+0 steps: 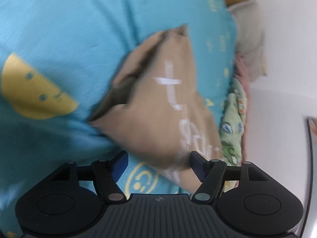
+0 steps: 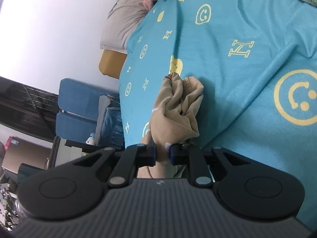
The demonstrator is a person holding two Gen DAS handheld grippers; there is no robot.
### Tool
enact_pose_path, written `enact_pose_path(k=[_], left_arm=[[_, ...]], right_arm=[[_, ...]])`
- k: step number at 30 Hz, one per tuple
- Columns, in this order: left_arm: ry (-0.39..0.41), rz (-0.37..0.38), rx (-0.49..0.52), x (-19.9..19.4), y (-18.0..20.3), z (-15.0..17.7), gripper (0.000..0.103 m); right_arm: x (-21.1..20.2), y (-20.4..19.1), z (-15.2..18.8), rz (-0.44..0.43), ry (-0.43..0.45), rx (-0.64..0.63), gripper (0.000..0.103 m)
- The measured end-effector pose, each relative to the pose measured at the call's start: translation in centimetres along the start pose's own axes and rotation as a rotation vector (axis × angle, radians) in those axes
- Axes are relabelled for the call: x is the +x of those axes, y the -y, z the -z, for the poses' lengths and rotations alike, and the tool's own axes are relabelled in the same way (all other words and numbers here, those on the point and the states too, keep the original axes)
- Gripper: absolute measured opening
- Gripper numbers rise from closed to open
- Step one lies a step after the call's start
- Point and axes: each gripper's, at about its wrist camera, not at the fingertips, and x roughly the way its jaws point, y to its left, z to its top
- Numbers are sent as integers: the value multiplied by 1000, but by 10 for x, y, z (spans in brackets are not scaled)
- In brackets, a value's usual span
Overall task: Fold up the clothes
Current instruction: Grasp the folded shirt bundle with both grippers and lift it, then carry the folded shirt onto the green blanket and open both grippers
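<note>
A tan garment (image 1: 158, 107) with white print hangs bunched above the blue bed sheet (image 1: 59, 29). In the left wrist view it is blurred and its lower edge lies between my fingers. My left gripper (image 1: 158, 164) is open, its blue pads wide apart. In the right wrist view the same tan garment (image 2: 176, 107) hangs crumpled from my right gripper (image 2: 162, 152), which is shut on its edge. The blue sheet (image 2: 237, 79) with yellow smiley prints lies below.
A grey pillow (image 1: 249, 37) and a green patterned blanket (image 1: 233, 119) lie at the bed's edge by the white wall. In the right wrist view a grey pillow (image 2: 126, 19), a blue chair (image 2: 79, 107) and cluttered shelves (image 2: 11, 178) stand beside the bed.
</note>
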Motion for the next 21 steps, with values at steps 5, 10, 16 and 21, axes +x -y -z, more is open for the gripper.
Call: enact_pose_path(k=[5,10,16,21], left_arm=[[54,62,-26,-12,-1,-1,51],[78,96,-3,-24,5,3,34],[109,144,57,-39,26,13,25],[101,180,102,-56,56,27,23]], right_arm=[[-17,-2,4,-20,27,-31,15],[-25,-8,5,-14,49,-38,15],[-47,-15,8,-18,55,-11,15],[-77,-21,8,-54,66,43,15]])
